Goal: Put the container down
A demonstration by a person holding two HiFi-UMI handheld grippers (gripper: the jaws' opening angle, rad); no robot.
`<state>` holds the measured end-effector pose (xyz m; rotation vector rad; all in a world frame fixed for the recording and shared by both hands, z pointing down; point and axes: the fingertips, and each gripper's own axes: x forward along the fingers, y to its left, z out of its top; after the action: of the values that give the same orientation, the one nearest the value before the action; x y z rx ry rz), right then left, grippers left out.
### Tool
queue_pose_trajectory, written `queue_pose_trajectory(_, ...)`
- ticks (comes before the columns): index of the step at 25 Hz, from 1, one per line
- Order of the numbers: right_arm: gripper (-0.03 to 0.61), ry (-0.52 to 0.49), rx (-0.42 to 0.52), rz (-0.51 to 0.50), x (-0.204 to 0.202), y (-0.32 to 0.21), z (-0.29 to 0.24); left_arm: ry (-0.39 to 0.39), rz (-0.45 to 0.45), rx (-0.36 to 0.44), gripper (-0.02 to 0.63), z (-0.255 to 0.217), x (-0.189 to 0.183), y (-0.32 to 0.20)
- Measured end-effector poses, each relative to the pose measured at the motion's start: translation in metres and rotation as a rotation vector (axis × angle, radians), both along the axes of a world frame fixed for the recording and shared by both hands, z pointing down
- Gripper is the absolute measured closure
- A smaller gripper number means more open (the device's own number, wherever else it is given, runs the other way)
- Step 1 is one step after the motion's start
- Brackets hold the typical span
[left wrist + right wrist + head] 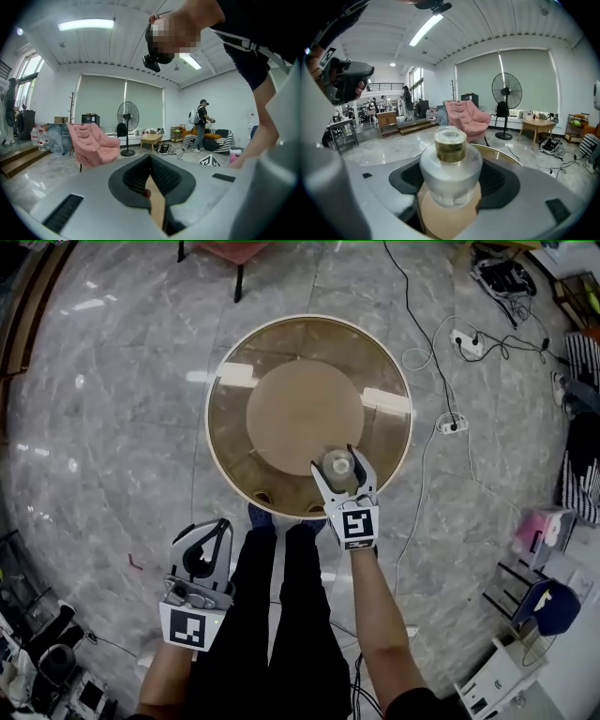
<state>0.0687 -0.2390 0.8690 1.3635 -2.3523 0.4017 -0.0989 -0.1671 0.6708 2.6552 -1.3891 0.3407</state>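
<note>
Marble floor (112,427) is filling most of the head view. A round glass table (217,442) with a wooden disc (291,413) at its centre is occupying the upper middle of the frame.

I am holding my right gripper (336,461) over the lower right part of the tabletop, just below and right of the disc. Its jaws are clamping the container (450,173), a frosted glass bottle standing upright between the pads. I cannot tell whether its base is touching the table.

I am keeping my left gripper (222,524) at the lower left of the frame, over the floor and well apart from the table. Its jaws are closing tip to tip, with nothing between them.

A gold collar (450,152) and a clear cap (450,136) are topping the bottle.
</note>
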Motion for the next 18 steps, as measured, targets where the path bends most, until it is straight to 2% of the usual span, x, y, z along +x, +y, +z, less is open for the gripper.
queue_pose_trajectory(11,0.247,0.023,-0.043,-0.023,-0.007,-0.033,0.102,-0.012,-0.058,-0.022,0.589,0.061,-0.008,-0.001)
queue_pose_trajectory(18,0.247,0.029,-0.067,-0.017,-0.007,-0.043,0.136,-0.021,-0.012,-0.057,0.589,0.079,-0.004,0.009)
